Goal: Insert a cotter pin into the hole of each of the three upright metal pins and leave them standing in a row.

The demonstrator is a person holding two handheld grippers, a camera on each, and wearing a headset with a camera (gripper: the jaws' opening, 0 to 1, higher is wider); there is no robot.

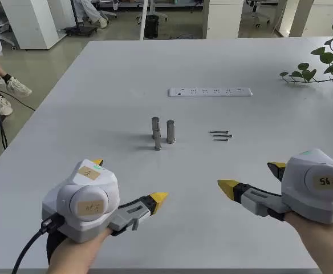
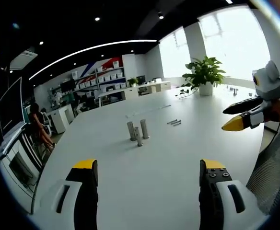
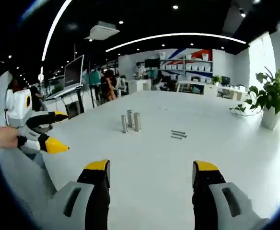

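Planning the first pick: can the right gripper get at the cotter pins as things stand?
Probably yes. The right gripper is open and empty, the cotter pins lie ahead of it across bare table, and the metal pins stand apart to their left.

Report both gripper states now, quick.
Left gripper: open, holding nothing.
Right gripper: open, holding nothing.
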